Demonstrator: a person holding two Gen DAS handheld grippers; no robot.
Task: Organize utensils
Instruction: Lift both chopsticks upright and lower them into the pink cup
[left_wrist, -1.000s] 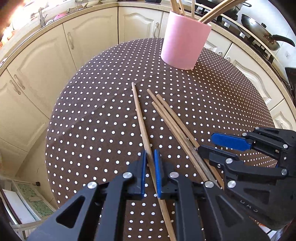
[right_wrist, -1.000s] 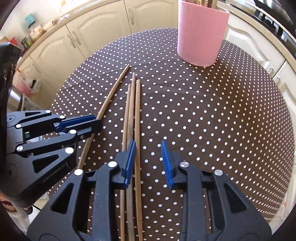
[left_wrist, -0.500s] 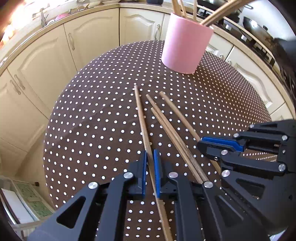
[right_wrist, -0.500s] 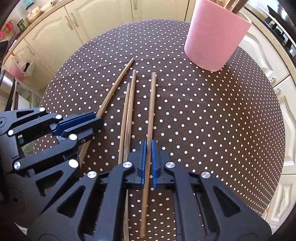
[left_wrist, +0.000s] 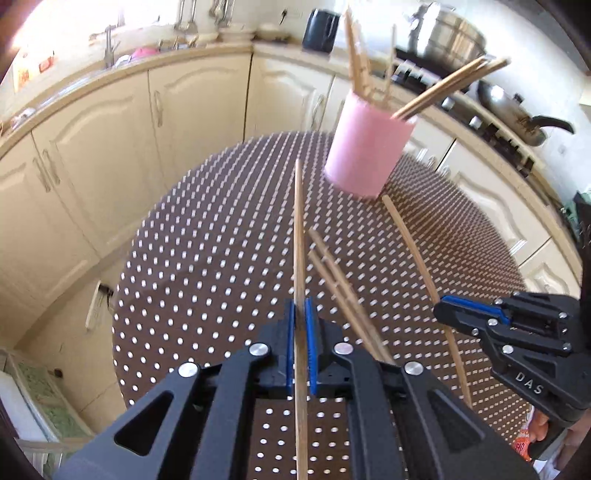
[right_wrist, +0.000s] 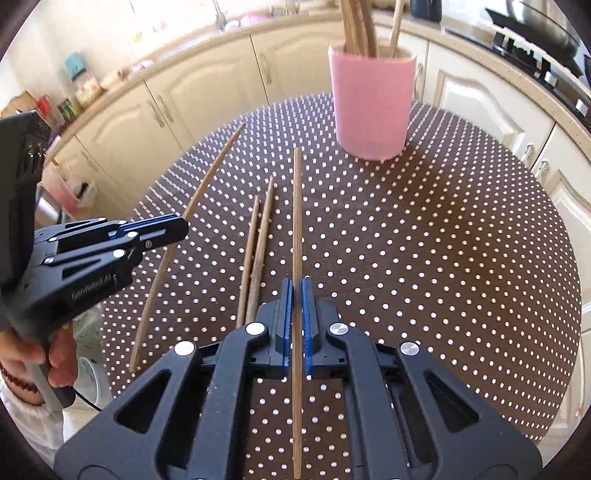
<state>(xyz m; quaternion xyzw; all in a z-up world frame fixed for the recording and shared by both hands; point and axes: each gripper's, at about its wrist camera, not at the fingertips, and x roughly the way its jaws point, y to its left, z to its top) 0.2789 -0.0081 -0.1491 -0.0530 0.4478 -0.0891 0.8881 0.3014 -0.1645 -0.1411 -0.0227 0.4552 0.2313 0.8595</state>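
My left gripper (left_wrist: 300, 314) is shut on a wooden chopstick (left_wrist: 299, 236) and holds it above the dotted brown table (left_wrist: 207, 266). My right gripper (right_wrist: 296, 291) is shut on another chopstick (right_wrist: 296, 214), also lifted. Each gripper shows in the other's view: the right one (left_wrist: 448, 308) and the left one (right_wrist: 173, 227). Two chopsticks (right_wrist: 258, 236) lie side by side on the table between them. A pink holder (right_wrist: 371, 107) with several chopsticks stands at the table's far side, ahead of both grippers.
Cream kitchen cabinets (left_wrist: 184, 110) curve around the round table. A stove with a pan (left_wrist: 517, 122) and a pot is at the back right. The table edge drops off on the left (left_wrist: 122, 302).
Both grippers have lifted their chopsticks off the table and tilted up toward the pink holder. One second ago the right gripper was open; it has closed on its chopstick since.
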